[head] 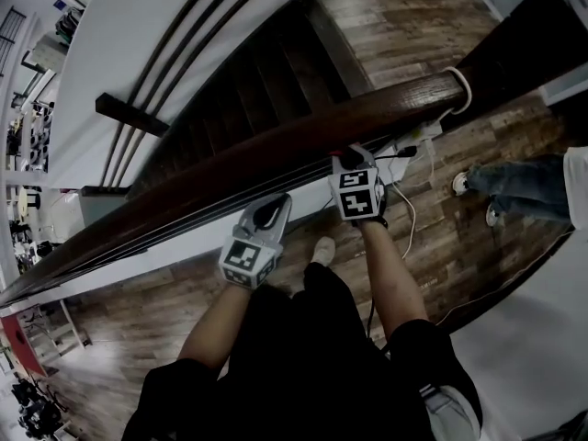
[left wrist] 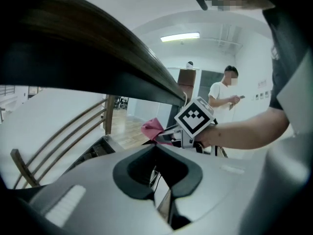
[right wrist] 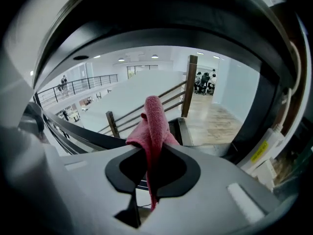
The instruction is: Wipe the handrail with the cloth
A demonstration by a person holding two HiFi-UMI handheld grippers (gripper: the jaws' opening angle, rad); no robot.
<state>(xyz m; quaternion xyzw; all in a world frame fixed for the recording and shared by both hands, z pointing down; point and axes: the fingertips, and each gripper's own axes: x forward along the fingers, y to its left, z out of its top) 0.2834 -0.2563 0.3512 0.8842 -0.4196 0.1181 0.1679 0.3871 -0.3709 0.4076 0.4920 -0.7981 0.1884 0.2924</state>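
Note:
The dark wooden handrail (head: 276, 145) runs diagonally from lower left to upper right, above a stairwell. My right gripper (head: 351, 160) is at the rail's near side, shut on a pink cloth (right wrist: 152, 126) that sticks up out of its jaws. In the right gripper view the handrail (right wrist: 171, 28) arches just overhead. My left gripper (head: 270, 212) is lower left along the rail, jaws closed with nothing in them. From the left gripper view the handrail (left wrist: 98, 58) crosses above, and the right gripper (left wrist: 165, 134) with the cloth (left wrist: 152, 128) is just ahead under it.
Dark stairs (head: 266, 72) drop away beyond the rail. A white cable (head: 457, 95) loops over the rail's right end. A person in jeans (head: 514, 186) stands on the wood floor at right. A wooden post (right wrist: 188, 84) and lower rails stand beyond.

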